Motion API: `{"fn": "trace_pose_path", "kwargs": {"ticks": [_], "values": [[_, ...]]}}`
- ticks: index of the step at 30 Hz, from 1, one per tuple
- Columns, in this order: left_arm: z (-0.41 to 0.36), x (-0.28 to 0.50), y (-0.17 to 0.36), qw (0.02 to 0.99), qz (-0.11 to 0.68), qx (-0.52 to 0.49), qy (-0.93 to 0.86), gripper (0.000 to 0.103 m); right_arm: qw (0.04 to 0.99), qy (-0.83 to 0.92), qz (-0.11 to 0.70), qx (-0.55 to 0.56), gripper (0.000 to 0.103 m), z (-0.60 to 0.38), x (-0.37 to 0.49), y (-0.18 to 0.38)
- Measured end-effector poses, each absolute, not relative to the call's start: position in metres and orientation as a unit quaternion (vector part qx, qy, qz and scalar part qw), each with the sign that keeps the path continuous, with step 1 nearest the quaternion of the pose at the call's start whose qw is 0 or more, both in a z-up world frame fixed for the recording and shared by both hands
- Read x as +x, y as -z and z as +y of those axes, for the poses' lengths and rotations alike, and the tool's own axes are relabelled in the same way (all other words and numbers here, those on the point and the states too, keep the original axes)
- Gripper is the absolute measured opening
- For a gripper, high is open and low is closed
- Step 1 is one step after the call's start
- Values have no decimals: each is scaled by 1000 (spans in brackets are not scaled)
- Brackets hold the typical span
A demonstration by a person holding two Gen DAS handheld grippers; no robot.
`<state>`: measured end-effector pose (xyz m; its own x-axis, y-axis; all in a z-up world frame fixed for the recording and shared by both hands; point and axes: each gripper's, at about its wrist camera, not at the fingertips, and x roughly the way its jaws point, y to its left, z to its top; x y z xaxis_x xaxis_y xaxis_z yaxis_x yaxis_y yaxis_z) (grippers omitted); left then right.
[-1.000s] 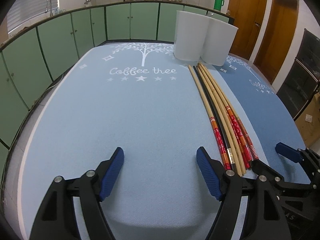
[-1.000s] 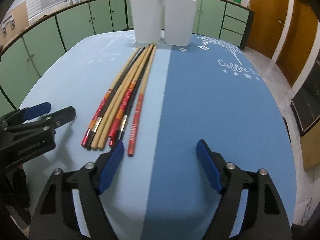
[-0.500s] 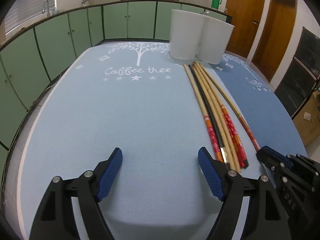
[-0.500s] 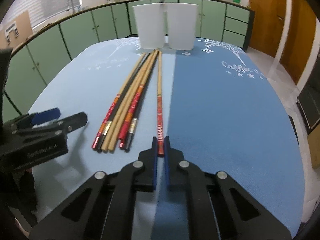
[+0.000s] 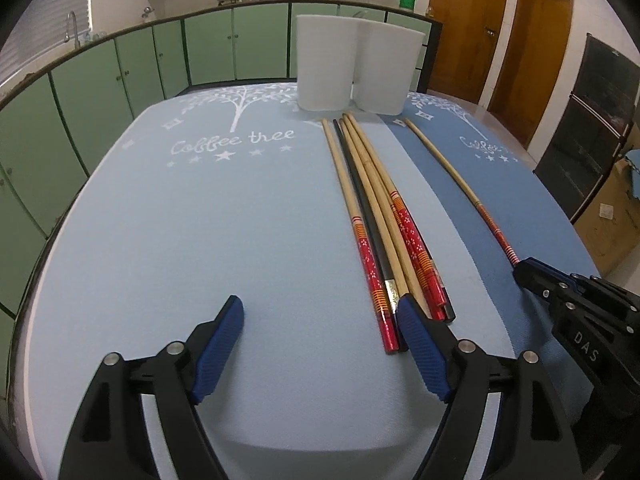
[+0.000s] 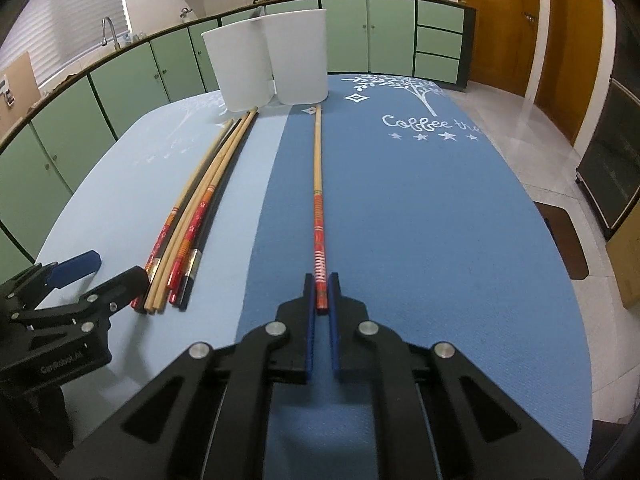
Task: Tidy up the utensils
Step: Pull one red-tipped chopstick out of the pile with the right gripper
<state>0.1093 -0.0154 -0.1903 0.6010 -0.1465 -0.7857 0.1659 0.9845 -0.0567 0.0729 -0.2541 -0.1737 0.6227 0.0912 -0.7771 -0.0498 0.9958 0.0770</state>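
My right gripper point(image 6: 321, 294) is shut on the red end of one long chopstick point(image 6: 317, 168), which points away toward two white cups point(image 6: 296, 58); its far tip looks close to the mat. It shows apart from the others in the left wrist view point(image 5: 452, 172), with my right gripper point(image 5: 528, 270) at its near end. A bundle of several chopsticks point(image 5: 376, 208) lies on the light blue mat, also in the right wrist view point(image 6: 200, 204). My left gripper point(image 5: 320, 320) is open and empty, its right finger point(image 5: 420, 340) at the bundle's near ends.
The two white cups point(image 5: 352, 68) stand side by side at the table's far end. The table carries a light blue mat point(image 5: 200, 220) and a darker blue mat point(image 6: 420, 220). Green cabinets and wooden doors ring the room.
My right gripper closed on one red-ended chopstick and pulled it out of the bundle to the right, onto the dark mat. My left gripper stayed open and shifted slightly.
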Motion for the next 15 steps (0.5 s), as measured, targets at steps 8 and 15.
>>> {"fn": "trace_pose_path", "kwargs": {"ticks": [8,15], "values": [[-7,110,192,897,436,5,75,81,901,-39,431,25,6,-253,72,174],[-15,110,191,897,434,11,86,81,901,-40,431,26,6,-251,73,174]]}}
